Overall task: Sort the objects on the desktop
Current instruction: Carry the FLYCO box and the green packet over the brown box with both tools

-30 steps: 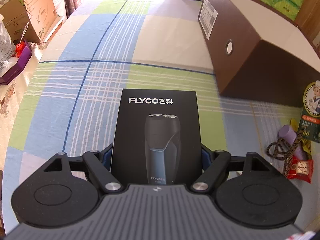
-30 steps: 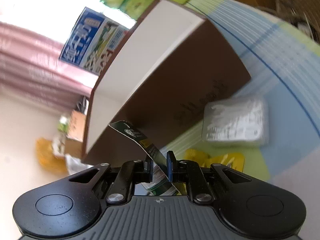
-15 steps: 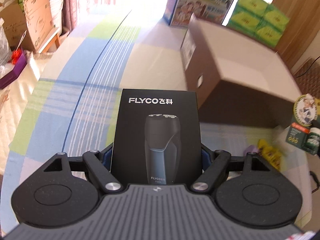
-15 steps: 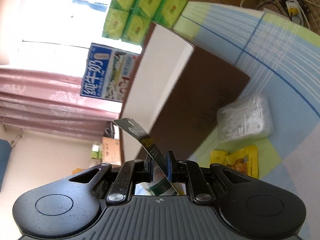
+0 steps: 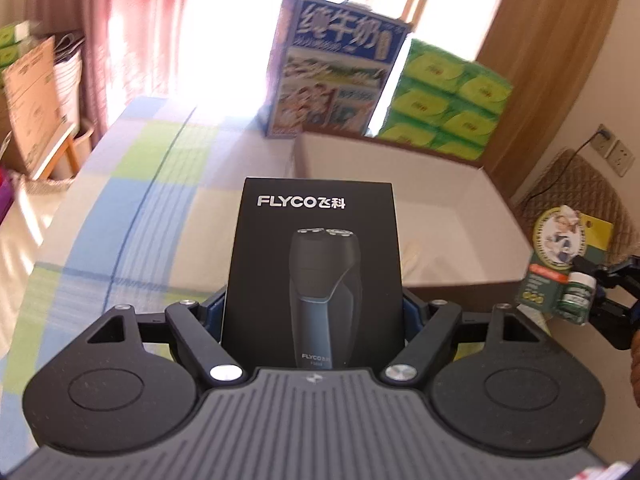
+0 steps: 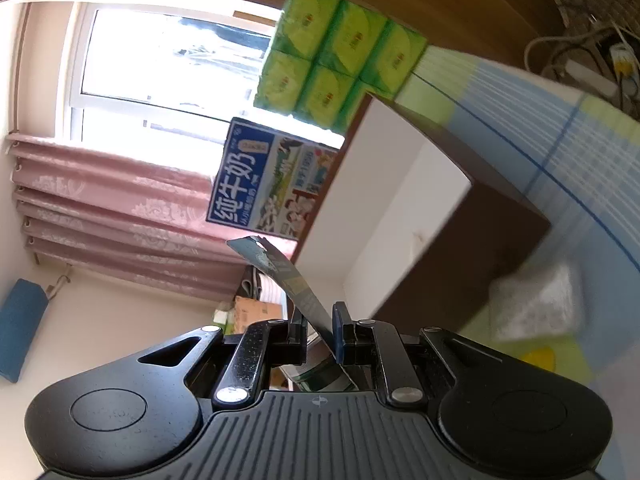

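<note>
The left gripper (image 5: 314,312) wore a grey ribbed housing flanked by two black speckled lobes, each stamped with a shallow disc. Black linkage arms pinned with silver screws ran forward from that housing to blue-padded fingers (image 5: 214,310). The right gripper (image 6: 320,332) looked the same.

A checked cloth (image 5: 132,184) covers the bench. On it stand an open box (image 5: 460,280), a milk carton (image 5: 332,76) and green packs (image 5: 444,116).

Home room: pink curtains (image 6: 120,200), checked tablecloth (image 5: 132,184), stacked tissue packs (image 5: 444,116).
</note>
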`<state>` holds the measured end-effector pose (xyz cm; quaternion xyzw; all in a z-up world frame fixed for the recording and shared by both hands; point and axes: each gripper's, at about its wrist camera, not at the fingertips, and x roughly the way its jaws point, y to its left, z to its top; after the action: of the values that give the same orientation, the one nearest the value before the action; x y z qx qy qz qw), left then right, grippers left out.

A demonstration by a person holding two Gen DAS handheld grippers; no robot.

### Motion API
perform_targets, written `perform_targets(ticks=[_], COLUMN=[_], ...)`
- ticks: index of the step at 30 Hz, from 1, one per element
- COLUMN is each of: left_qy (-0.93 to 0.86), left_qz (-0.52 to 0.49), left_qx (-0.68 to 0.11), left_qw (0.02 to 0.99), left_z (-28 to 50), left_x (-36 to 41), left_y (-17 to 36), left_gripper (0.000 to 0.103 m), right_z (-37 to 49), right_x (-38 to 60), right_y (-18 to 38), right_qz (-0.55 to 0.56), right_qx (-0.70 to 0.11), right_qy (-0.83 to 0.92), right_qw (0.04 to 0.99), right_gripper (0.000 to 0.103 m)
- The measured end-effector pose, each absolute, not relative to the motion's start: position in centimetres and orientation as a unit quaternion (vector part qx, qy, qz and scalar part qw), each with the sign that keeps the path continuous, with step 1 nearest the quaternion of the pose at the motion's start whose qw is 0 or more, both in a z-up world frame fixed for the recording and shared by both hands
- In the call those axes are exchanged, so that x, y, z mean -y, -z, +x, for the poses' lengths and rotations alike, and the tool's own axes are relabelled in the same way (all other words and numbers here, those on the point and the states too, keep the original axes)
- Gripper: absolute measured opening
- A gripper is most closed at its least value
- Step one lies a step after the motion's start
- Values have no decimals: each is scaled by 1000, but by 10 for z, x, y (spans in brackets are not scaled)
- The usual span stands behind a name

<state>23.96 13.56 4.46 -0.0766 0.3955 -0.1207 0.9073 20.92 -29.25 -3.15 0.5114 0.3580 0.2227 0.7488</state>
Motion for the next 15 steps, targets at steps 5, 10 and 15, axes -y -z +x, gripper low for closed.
perform_targets(ticks=[5, 10, 15], left_qy=[148, 161, 164], left_qz=[-65, -56, -45], left_qx=[-380, -378, -390], left_qw=[911, 910, 905], left_z=[265, 295, 325], left_x=[-108, -82, -61], left_y=[-58, -62, -55], left_gripper=[76, 76, 76], right_z=[230, 255, 282], right_x=[288, 283, 272], right_y=[24, 22, 21], right_qz=[507, 499, 467], right_qx=[-349, -349, -357], right_qy=[-217, -203, -187], right_qw=[758, 767, 787], right_gripper=[9, 9, 9])
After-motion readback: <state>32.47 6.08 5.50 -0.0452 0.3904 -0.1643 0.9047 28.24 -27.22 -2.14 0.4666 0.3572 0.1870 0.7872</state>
